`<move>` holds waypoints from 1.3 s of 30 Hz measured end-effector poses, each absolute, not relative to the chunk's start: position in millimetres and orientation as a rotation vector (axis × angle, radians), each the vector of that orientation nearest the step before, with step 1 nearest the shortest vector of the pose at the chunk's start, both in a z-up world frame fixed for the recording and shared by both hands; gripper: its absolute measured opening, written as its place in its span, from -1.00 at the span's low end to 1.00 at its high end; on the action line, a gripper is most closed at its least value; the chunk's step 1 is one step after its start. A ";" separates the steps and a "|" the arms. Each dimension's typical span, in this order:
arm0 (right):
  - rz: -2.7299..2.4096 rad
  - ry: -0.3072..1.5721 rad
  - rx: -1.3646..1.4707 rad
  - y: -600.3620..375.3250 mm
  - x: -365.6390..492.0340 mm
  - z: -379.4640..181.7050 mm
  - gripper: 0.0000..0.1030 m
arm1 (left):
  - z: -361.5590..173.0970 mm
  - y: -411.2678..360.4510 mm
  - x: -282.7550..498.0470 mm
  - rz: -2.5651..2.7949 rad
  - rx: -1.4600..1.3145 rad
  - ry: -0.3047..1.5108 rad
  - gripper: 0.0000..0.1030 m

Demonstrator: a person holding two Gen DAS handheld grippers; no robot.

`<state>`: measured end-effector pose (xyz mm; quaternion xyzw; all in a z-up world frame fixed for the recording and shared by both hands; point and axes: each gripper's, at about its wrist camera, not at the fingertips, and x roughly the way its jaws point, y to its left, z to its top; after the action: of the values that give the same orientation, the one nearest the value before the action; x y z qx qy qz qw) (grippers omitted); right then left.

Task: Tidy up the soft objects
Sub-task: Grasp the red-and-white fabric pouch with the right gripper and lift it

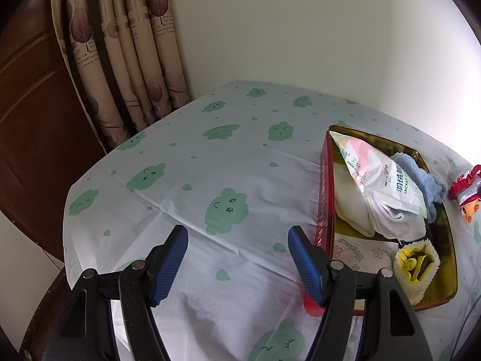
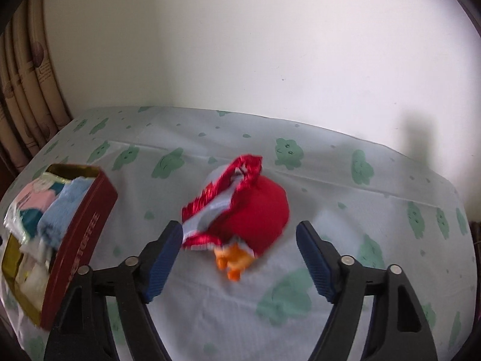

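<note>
A red plush toy (image 2: 252,213) with orange feet and a shiny red-and-silver frill lies on the table; its edge also shows in the left wrist view (image 1: 466,192). My right gripper (image 2: 239,240) is open and empty, its fingers on either side of the toy's near end. A red tin box (image 1: 323,198) with a gold inside holds a blue towel (image 1: 421,177), a white packet (image 1: 381,174), white cloth and a yellow roll (image 1: 416,263). The box also shows in the right wrist view (image 2: 81,246). My left gripper (image 1: 237,248) is open and empty, left of the box.
The table wears a white cloth with green cloud prints (image 1: 210,165). A white wall stands behind it. Beige curtains (image 1: 126,60) and a brown wooden panel (image 1: 27,96) are at the far left corner.
</note>
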<state>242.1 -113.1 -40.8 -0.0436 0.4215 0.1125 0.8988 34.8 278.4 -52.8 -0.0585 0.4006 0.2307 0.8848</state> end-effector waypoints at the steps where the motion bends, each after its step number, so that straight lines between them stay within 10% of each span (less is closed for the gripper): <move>1: 0.230 0.877 -0.087 -110.4 249.0 -44.0 0.46 | -52.9 278.2 35.2 0.480 -0.121 0.832 0.38; 6: 0.206 0.892 -0.113 -98.7 271.4 -58.8 0.39 | -53.2 278.9 35.3 0.487 -0.119 0.830 0.38; 15: 0.282 0.843 -0.178 -87.0 268.4 -58.6 -0.62 | -54.4 280.5 35.3 0.514 -0.110 0.829 0.38; 28: 0.220 0.703 -0.053 -178.4 210.6 5.9 -0.64 | -16.6 226.6 41.2 0.363 -0.074 0.762 0.38; 39: -0.009 0.813 0.059 -286.8 174.2 -51.5 -0.64 | 3.0 103.6 93.3 0.036 -0.042 0.813 0.40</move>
<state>174.2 -286.8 -51.5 0.0285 0.3954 -0.0043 0.9180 93.3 103.6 3.0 -0.0202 0.3951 0.0173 0.9182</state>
